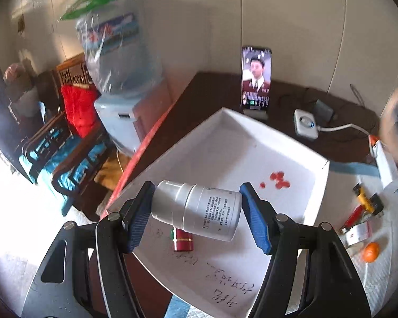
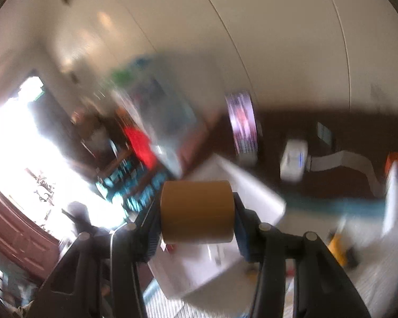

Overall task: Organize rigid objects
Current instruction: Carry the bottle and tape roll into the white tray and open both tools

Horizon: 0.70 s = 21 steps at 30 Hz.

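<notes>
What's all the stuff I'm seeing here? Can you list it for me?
pill bottle: one, white, held sideways over the tray
tape roll: one, brown, held
tray: one, white, on the dark table
small box: one, red, in the tray
phone: one, screen lit, upright behind the tray
orange: one, right of the tray
water dispenser: one, pale blue, left of the table
left hand-held gripper: shut on the bottle
right hand-held gripper: shut on the roll

The white bottle (image 1: 199, 209) looks like smooth, slightly glossy plastic with a printed paper label, above the matt white tray (image 1: 315, 185). Inside that tray lies a shiny red tube (image 1: 183, 241). The brown tape roll (image 2: 197, 210) has a smooth, dull satin surface. Ribbed blue pads (image 1: 254, 220) look rubbery.
</notes>
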{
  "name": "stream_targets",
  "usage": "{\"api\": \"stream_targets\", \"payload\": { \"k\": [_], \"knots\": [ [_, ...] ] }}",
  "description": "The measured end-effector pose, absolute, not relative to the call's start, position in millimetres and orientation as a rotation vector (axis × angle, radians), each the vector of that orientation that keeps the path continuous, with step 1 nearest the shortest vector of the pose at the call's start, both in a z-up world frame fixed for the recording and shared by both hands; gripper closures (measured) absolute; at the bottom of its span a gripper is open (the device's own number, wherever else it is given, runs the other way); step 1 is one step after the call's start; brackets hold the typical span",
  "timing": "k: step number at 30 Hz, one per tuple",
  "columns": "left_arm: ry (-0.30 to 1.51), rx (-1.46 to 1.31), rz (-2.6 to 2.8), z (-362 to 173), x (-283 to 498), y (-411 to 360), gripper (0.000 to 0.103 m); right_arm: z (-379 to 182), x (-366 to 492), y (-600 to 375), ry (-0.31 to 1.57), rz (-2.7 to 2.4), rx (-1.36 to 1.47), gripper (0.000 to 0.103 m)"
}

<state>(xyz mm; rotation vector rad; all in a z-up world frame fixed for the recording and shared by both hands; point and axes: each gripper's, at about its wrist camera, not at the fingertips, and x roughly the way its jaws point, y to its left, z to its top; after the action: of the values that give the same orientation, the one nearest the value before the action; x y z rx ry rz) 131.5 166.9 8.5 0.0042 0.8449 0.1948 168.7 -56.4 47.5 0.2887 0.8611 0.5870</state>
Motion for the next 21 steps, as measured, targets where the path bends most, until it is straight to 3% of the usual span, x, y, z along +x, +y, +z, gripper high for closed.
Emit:
{"api": "stream_targets", "payload": {
  "k": [4, 21],
  "knots": [
    [0.894, -0.004, 0.206, -11.8, 141.6, 164.5, 0.037, -6.9, 176.4, -46.6, 0.925, 0.528, 0.262, 0.056],
    [1.055, -0.130, 0.248, -70.4, 190.4, 174.1, 0.037, -40.2, 203.1, -11.5, 1.005, 0.460, 0.121, 0.055]
  ]
}}
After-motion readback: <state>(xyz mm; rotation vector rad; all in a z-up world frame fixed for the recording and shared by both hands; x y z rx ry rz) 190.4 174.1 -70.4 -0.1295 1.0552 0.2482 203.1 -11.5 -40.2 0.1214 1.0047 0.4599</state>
